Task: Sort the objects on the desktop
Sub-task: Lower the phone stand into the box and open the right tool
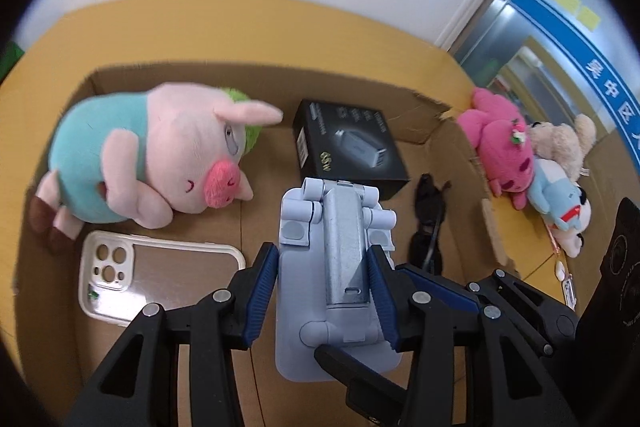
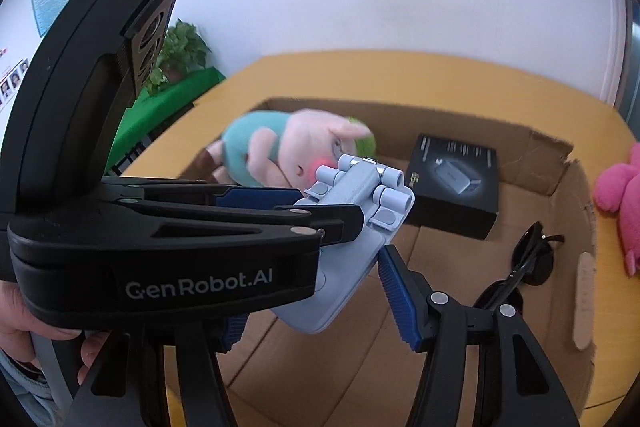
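A pale blue folded phone stand (image 1: 336, 267) hangs over an open cardboard box (image 1: 256, 75). My left gripper (image 1: 322, 249) is shut on it, blue pads pressed on both sides of its metal middle piece. The right gripper (image 2: 312, 283) comes in from the right; one of its fingers (image 1: 440, 287) lies against the stand's side. In the right wrist view the stand (image 2: 360, 195) lies between the right jaws, with the right pad at its edge. The left gripper's body (image 2: 160, 247) hides the other finger.
In the box (image 2: 400, 111) lie a pig plush (image 1: 160, 155), a black charger box (image 1: 348, 143), a clear phone case (image 1: 132, 279) and black sunglasses (image 1: 430, 223). Pink (image 1: 500, 143), beige (image 1: 560, 143) and blue (image 1: 560, 203) plush toys lie on the yellow table (image 1: 240, 23) right of the box.
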Motion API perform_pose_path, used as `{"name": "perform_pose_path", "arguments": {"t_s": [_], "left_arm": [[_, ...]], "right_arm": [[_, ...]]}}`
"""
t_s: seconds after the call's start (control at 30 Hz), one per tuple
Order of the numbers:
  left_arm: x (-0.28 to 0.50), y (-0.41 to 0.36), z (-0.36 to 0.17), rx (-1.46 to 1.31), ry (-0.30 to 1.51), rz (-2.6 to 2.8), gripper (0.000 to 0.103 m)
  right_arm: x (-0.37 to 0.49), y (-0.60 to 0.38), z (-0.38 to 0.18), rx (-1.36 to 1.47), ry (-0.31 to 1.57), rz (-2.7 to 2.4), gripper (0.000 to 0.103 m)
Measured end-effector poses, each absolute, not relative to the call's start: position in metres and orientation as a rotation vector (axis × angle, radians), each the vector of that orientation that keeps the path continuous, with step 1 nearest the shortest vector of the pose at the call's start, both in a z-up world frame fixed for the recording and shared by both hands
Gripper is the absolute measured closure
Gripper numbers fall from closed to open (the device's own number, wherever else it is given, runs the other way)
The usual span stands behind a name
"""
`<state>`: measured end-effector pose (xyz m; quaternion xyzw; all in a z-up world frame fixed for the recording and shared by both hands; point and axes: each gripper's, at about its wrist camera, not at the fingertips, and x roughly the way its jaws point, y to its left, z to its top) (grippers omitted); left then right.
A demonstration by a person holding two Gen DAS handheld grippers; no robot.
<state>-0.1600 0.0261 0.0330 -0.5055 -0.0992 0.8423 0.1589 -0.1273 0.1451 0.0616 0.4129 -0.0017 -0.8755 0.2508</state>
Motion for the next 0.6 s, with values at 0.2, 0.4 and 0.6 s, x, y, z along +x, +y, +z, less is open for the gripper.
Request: {"name": "perform_pose_path", "arguments": {"t_s": [0.2, 0.4, 0.6], "left_arm": [[-0.177, 0.031, -0.010, -1.643, -0.338, 2.277, 0.059], [-0.177, 0.032, -0.030, -1.737, -0.372, 2.218, 0.058], [-0.171, 0.033, -0.020, -1.715, -0.348, 2.243, 0.058]], "right_arm": [[-0.158, 0.145, 0.029, 1.335, -0.052, -2.299, 0.058], [-0.174, 0.139, -0.006, 1.583, -0.053, -2.160, 0.063], [-0.169, 0.146, -0.007, 1.597, -0.093, -2.179, 0.063]]}}
